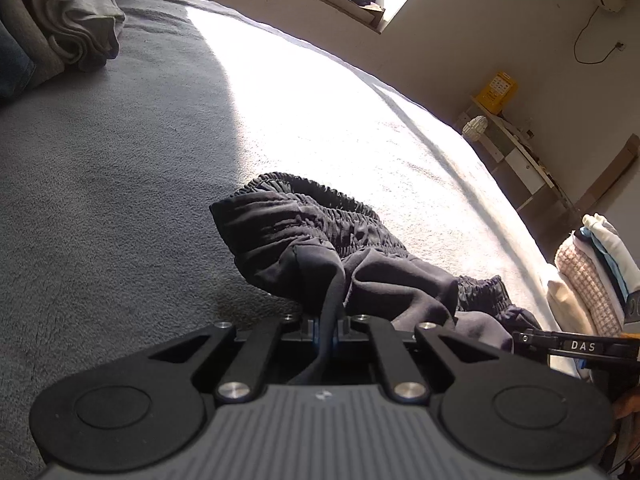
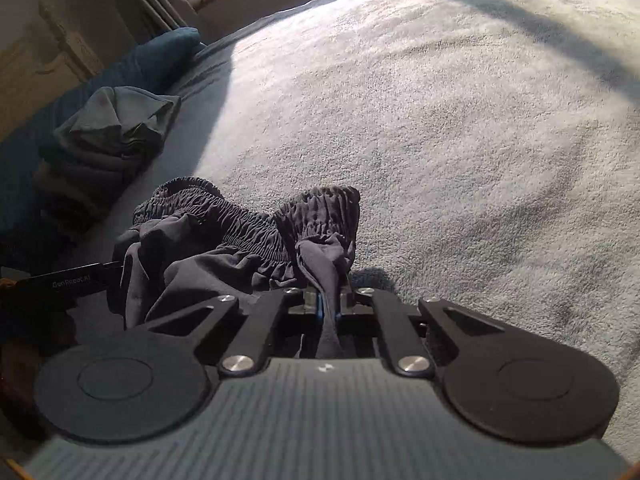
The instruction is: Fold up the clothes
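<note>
Both my claws are clamped on the dark shorts (image 1: 320,240): left claw (image 1: 326,330), right claw (image 2: 328,304), bunched on the bed (image 2: 480,120).

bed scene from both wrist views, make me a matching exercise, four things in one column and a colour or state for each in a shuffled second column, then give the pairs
Things:
1. dark elastic-waist shorts
2. fuzzy grey blanket
3. stack of folded grey clothes
4. yellow box on the shelf

States:
A. stacked at the bed's shaded edge
B. bright, against the wall
C. crumpled, pinched at two spots
D. half in sunlight, half in shade

Pairs: 1-C, 2-D, 3-A, 4-B. The left gripper and right gripper each clamp a fold of the shorts.
</note>
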`<move>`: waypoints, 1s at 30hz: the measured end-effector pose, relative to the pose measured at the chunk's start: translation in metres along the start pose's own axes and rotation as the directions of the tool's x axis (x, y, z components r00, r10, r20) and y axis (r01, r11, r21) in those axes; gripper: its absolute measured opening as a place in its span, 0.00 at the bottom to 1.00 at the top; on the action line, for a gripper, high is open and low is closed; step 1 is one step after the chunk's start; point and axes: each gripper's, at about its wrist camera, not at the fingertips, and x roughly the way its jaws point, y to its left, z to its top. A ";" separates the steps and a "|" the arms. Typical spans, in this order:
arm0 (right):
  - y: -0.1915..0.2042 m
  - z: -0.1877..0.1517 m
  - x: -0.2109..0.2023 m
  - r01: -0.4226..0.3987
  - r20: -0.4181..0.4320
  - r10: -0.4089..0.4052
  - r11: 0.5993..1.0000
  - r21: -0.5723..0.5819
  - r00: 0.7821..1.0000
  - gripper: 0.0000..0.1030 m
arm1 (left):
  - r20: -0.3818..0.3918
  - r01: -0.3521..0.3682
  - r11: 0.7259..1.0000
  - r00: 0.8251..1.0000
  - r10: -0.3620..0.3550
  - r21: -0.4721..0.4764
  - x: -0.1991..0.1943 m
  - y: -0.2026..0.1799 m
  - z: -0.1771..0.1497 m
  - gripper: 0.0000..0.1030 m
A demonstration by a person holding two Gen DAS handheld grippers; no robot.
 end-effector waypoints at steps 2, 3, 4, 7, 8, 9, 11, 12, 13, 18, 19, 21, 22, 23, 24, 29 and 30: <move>0.005 0.005 -0.011 0.069 0.037 -0.067 0.995 -0.066 0.997 0.03 | 0.016 -0.005 0.998 1.000 0.004 0.058 0.001 -0.015 0.004 0.05; 0.007 0.007 -0.015 0.097 0.053 -0.092 0.991 -0.089 0.994 0.03 | 0.023 -0.009 0.996 1.000 0.007 0.086 0.003 -0.023 0.007 0.05; 0.008 0.010 -0.020 0.138 0.078 -0.129 0.982 -0.128 0.989 0.03 | 0.029 -0.014 0.994 1.000 0.011 0.111 0.005 -0.029 0.009 0.05; 0.006 0.022 -0.030 0.246 0.150 -0.218 0.948 -0.201 0.964 0.03 | 0.042 -0.032 0.984 0.999 0.025 0.175 0.014 -0.041 0.017 0.05; 0.004 0.027 -0.033 0.276 0.174 -0.241 0.936 -0.217 0.955 0.03 | 0.047 -0.038 0.980 0.998 0.030 0.197 0.017 -0.045 0.019 0.04; 0.000 0.033 -0.036 0.294 0.191 -0.255 0.930 -0.222 0.948 0.03 | 0.052 -0.045 0.975 0.998 0.034 0.218 0.020 -0.050 0.022 0.04; -0.009 0.046 -0.041 0.329 0.222 -0.280 0.916 -0.229 0.934 0.03 | 0.061 -0.057 0.964 0.997 0.043 0.260 0.025 -0.058 0.027 0.04; -0.012 0.052 -0.041 0.340 0.232 -0.286 0.910 -0.238 0.930 0.03 | 0.066 -0.064 0.958 0.997 0.047 0.281 0.028 -0.062 0.029 0.04; -0.016 0.059 -0.041 0.350 0.241 -0.293 0.903 -0.248 0.925 0.03 | 0.071 -0.070 0.951 0.996 0.051 0.301 0.031 -0.066 0.032 0.04; -0.025 0.084 -0.027 0.423 0.309 -0.325 0.840 -0.339 0.894 0.03 | 0.133 -0.144 0.886 0.987 0.094 0.442 0.044 -0.086 0.052 0.04; -0.028 0.088 -0.022 0.434 0.321 -0.328 0.827 -0.356 0.889 0.03 | 0.141 -0.162 0.869 0.984 0.108 0.467 0.050 -0.088 0.055 0.04; -0.036 0.095 -0.008 0.444 0.330 -0.332 0.816 -0.369 0.884 0.03 | 0.150 -0.195 0.840 0.979 0.136 0.507 0.062 -0.091 0.058 0.04; -0.041 0.099 -0.001 0.447 0.332 -0.332 0.813 -0.375 0.883 0.03 | 0.155 -0.210 0.826 0.977 0.150 0.523 0.067 -0.092 0.060 0.04; -0.043 0.101 0.007 0.450 0.335 -0.333 0.808 -0.380 0.881 0.03 | 0.160 -0.224 0.812 0.974 0.163 0.539 0.073 -0.093 0.062 0.04; -0.045 0.104 0.015 0.454 0.338 -0.335 0.803 -0.386 0.879 0.03 | 0.162 -0.236 0.801 0.971 0.175 0.550 0.080 -0.093 0.064 0.04; -0.058 0.127 0.046 0.435 0.343 -0.315 0.824 -0.364 0.885 0.03 | 0.159 -0.271 0.781 0.962 0.220 0.562 0.109 -0.088 0.082 0.04; -0.060 0.133 0.051 0.429 0.346 -0.309 0.829 -0.358 0.886 0.03 | 0.162 -0.279 0.779 0.960 0.227 0.562 0.113 -0.086 0.087 0.04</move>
